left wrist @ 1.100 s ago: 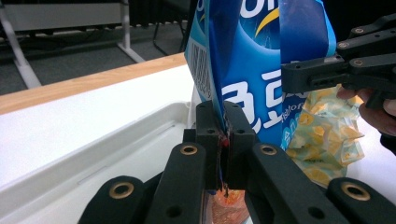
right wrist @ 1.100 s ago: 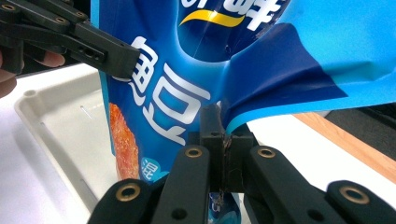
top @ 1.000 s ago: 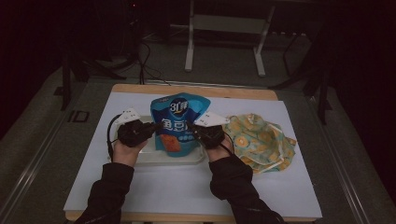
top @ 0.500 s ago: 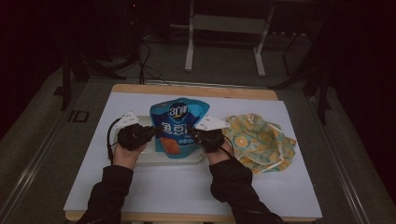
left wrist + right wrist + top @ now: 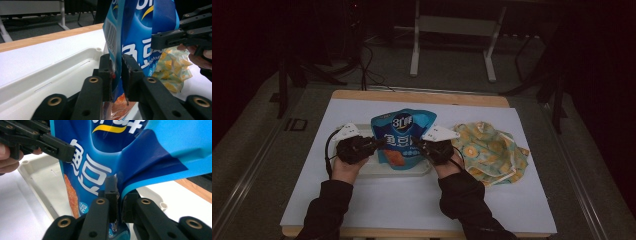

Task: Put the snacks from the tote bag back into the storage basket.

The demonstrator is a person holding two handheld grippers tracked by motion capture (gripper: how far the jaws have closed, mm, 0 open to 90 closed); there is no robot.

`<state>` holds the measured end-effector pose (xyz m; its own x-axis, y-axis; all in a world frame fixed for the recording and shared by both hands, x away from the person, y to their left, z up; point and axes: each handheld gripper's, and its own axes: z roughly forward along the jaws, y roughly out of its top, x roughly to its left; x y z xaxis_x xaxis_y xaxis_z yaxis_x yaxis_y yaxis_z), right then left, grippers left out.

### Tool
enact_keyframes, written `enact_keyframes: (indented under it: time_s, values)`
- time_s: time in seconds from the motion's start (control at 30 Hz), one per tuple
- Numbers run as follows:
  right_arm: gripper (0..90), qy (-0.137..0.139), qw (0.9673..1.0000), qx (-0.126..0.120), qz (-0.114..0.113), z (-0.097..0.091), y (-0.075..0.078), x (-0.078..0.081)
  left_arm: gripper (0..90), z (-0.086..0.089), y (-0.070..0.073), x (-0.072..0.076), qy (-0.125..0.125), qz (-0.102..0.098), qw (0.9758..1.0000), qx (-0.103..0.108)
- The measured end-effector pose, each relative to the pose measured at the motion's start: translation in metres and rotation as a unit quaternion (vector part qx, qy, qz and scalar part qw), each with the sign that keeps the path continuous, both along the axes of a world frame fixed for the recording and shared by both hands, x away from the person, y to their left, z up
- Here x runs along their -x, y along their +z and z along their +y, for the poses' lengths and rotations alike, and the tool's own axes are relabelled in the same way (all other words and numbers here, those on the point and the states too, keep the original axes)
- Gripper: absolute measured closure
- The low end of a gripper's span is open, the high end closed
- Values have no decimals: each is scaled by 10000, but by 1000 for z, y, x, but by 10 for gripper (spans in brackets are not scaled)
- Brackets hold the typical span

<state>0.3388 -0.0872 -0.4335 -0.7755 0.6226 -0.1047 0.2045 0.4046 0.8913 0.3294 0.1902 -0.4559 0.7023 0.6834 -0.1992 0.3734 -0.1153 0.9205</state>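
A: While the white table cover [image 5: 377,210] takes up the lower half of the high view, what sits on it at centre?

B: A shallow white tray [image 5: 422,170], and above it a blue snack bag [image 5: 401,137] held roughly upright, its lower end down at the tray. Right of centre lies a crumpled yellow-patterned cloth [image 5: 484,150], just beside the right hand.

A: How would that bag handle?

B: My guess: light, thin and crinkly, with a slick film that buckles easily; the contents are probably brittle. The flat side seams look like the safest hold, rather than the puffed middle.

A: And the grippers?

B: The left gripper [image 5: 116,72] has its jaws closed on the bag's edge near the barcode, low in the left gripper view. The right gripper [image 5: 119,195] pinches the opposite edge, where the film folds over, at the bottom centre of its own view. So the bag hangs between them, one gripper at each side, touching both.

A: Any risk?

B: Possibly the film sliding out of the jaws, or tearing if the two pull apart.
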Motion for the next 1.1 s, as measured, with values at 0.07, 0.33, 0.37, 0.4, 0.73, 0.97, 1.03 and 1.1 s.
enact_keyframes:
  time_s: [0.07, 0.33, 0.37, 0.4, 0.73, 0.97, 1.03, 1.1]
  values:
    - [819, 14, 10000, 1, 2, -1, 1, 0, 706, 0, 0, 1, 35, 1, 10000, -6]
    - [642, 110, 9999, -62, 82, -6, 4, -1, 525, 4, 6, 4, 66, 47, 10000, 50]
    - [611, 122, 9998, -76, 111, -7, 5, -2, 496, 4, 6, 4, 69, 51, 10000, 42]
    - [586, 131, 9998, -91, 110, -8, 5, -1, 485, 5, 7, 5, 81, 63, 9999, 51]
    - [379, 368, 9978, -276, 487, -20, 7, -6, 124, 13, 4, 10, -289, 207, 9991, 244]
    - [220, 506, 9975, -204, 451, -28, 9, -2, 104, 16, -3, 18, -132, 87, 9987, 487]
    - [194, 549, 9970, -228, 495, -30, 8, -2, 64, 16, -4, 21, -180, 85, 9986, 482]
    - [170, 528, 9975, -158, 451, -32, 8, 0, 64, 15, -4, 23, -140, 46, 9994, 304]
